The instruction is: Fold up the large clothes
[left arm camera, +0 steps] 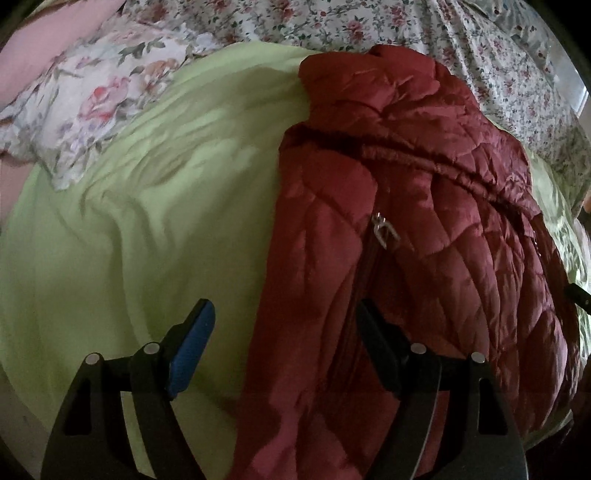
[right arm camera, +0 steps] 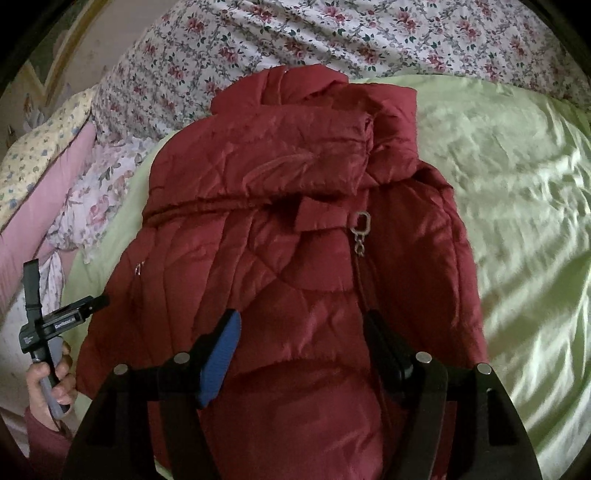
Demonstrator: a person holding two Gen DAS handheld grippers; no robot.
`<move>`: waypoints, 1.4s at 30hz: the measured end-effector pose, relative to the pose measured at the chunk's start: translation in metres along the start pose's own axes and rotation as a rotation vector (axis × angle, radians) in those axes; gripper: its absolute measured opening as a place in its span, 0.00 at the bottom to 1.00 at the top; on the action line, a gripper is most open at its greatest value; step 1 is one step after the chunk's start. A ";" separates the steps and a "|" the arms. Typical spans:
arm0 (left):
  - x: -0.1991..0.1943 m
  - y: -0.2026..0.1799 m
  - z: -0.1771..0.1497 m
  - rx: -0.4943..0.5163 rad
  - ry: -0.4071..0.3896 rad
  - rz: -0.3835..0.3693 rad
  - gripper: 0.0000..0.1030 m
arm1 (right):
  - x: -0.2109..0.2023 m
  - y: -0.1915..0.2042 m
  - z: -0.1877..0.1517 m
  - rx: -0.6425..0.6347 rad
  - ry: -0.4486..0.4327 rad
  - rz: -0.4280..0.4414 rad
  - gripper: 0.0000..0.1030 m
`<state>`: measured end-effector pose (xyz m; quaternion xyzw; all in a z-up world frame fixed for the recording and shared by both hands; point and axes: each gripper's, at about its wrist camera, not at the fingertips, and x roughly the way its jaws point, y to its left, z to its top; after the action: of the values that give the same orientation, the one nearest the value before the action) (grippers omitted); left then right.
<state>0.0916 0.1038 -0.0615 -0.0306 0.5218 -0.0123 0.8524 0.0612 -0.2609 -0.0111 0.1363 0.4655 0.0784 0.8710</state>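
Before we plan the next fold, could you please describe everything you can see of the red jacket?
The red jacket is a dark red quilted puffer with shiny, crinkled fabric. It lies front up on the green sheet, collar toward the floral bedding. A sleeve is folded across the chest, and the front zip is closed, its metal pull hanging below the collar. A smaller zip pull shows at one side. Both the left gripper and right gripper stand open above it; neither visibly grips it.

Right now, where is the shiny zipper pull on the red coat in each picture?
Left wrist view: zipper pull right of centre, mid-height, on the red quilted coat.
Right wrist view: zipper pull just right of centre, below the folded sleeve.
Shared landmark: green bedsheet under the coat.
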 end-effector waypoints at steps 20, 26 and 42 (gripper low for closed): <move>-0.008 0.013 -0.040 0.003 0.049 -0.024 0.77 | -0.060 -0.051 -0.053 0.104 -0.059 -0.162 0.75; -0.009 0.015 -0.049 0.005 0.064 -0.044 0.77 | -0.049 -0.058 -0.067 0.124 -0.006 -0.139 0.75; -0.009 0.014 -0.067 0.027 0.116 -0.111 0.80 | -0.037 -0.061 -0.084 0.169 0.037 -0.063 0.75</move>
<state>0.0277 0.1155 -0.0842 -0.0472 0.5677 -0.0685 0.8190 -0.0283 -0.3151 -0.0454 0.1929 0.4907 0.0139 0.8496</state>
